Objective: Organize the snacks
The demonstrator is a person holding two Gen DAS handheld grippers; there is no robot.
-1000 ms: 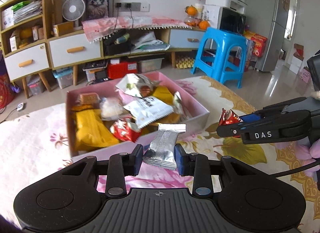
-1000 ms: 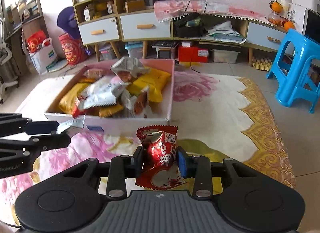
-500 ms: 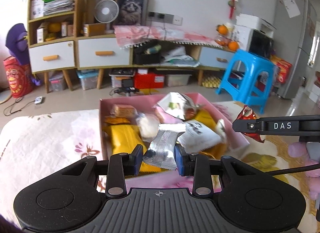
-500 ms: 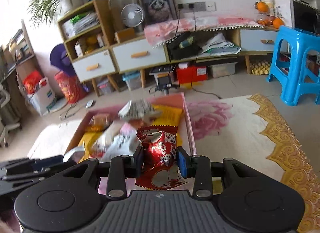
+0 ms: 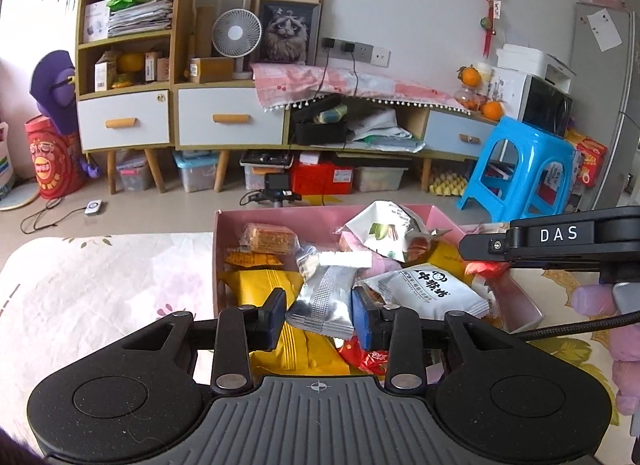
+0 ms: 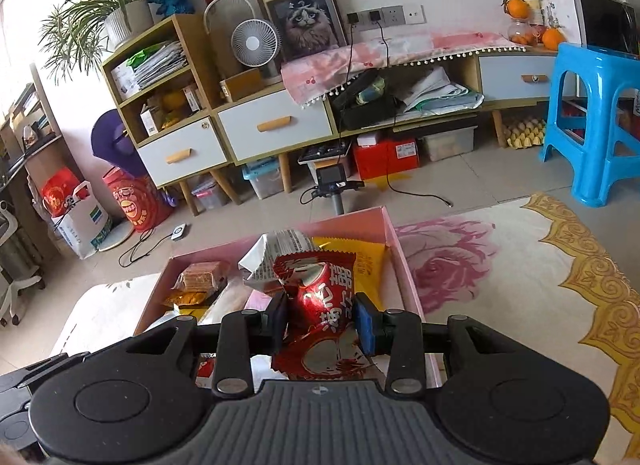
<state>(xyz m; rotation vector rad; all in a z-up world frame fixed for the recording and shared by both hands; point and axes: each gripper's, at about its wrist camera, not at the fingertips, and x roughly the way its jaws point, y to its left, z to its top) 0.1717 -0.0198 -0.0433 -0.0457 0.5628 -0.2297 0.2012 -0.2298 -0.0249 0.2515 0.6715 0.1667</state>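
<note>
My left gripper [image 5: 320,315] is shut on a silver foil snack packet [image 5: 326,297] and holds it over the near part of the pink box [image 5: 218,249], which holds several snack packs. My right gripper [image 6: 322,323] is shut on a red snack packet [image 6: 320,301] and holds it over the box's right side [image 6: 404,281]. In the left wrist view the right gripper [image 5: 552,243] comes in from the right above the box's right rim, with a bit of the red packet [image 5: 482,267] showing under it.
The box lies on a flowered cloth [image 5: 100,289] with a gold border [image 6: 592,285]. Inside are a yellow pack [image 5: 264,285], a white pack [image 5: 428,291] and a biscuit pack [image 5: 270,237]. A blue stool [image 6: 596,117] and a low cabinet [image 5: 232,117] stand behind.
Both grippers have lifted and moved forward with their packets, from in front of the box to above it. Both stay shut on their packets.
</note>
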